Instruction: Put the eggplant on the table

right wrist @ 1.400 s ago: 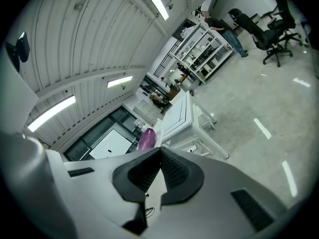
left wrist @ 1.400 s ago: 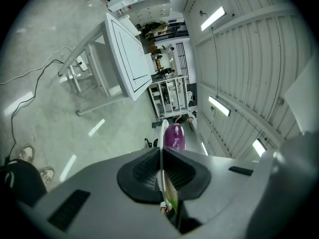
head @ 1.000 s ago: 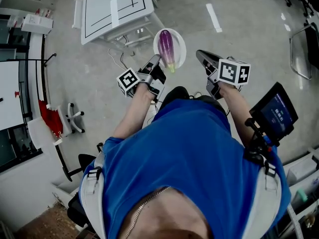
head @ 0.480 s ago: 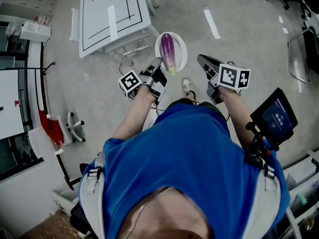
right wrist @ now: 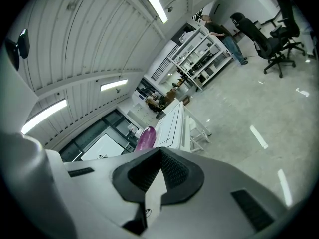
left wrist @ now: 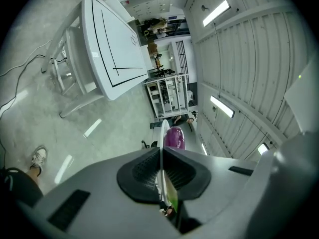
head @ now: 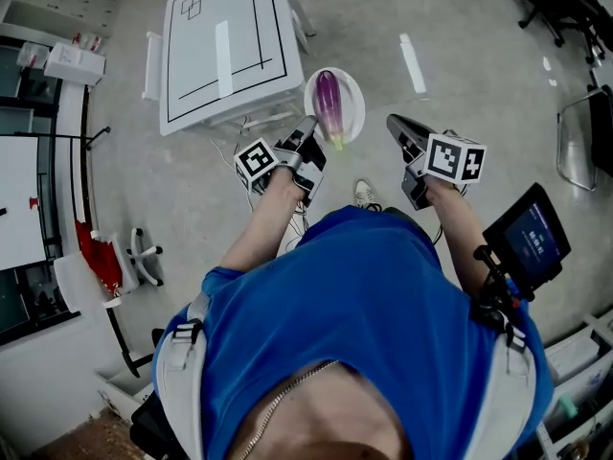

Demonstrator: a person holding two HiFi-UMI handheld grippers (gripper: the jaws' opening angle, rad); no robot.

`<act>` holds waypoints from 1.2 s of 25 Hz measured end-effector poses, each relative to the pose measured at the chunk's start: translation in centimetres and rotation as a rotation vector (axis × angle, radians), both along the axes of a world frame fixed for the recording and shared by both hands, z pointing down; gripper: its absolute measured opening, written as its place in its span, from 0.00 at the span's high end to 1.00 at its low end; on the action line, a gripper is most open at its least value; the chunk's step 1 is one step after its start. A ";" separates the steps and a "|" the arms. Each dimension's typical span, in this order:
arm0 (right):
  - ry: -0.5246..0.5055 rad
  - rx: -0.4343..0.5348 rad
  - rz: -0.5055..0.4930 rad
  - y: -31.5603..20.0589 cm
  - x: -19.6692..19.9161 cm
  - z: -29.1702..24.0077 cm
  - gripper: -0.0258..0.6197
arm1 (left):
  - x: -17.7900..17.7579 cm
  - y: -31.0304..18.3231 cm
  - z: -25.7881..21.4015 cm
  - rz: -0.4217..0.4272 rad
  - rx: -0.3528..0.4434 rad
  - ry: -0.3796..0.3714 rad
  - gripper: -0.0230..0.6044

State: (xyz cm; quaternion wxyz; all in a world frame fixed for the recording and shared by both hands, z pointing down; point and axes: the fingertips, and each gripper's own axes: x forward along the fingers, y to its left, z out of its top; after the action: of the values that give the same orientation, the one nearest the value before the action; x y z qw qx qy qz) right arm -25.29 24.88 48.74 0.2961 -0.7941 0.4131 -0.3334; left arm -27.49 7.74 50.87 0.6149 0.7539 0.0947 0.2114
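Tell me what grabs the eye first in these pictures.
A purple eggplant lies on a white plate held out over the floor, with the left tongs clamped on the plate's rim. Just beyond it in the head view stands a white table marked with black lines. The right tongs hang beside the plate, shut and empty.

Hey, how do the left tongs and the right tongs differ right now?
The left tongs are clamped on the rim of the white plate carrying the eggplant; the right tongs are closed on nothing. The left tongs sit close to the white table; the right tongs are out over bare floor. Both are held forward and shut.
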 end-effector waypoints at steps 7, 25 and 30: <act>0.010 0.000 0.000 -2.4 4.6 -0.2 0.96 | 4.7 -2.0 0.2 0.003 -0.006 0.008 0.93; 0.000 -0.011 -0.097 -5.1 14.6 -0.9 0.96 | 12.9 -4.6 0.4 -0.123 -0.027 -0.014 0.93; 0.000 -0.030 -0.155 -2.9 24.9 -0.9 0.96 | 21.7 -3.0 -0.1 -0.194 -0.016 -0.015 0.93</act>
State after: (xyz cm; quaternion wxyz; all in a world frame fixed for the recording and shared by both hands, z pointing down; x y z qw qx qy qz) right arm -0.40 21.98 47.80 0.2575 -0.7640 0.4682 -0.3616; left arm -5.76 4.79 50.79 0.6391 0.7529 0.0184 0.1559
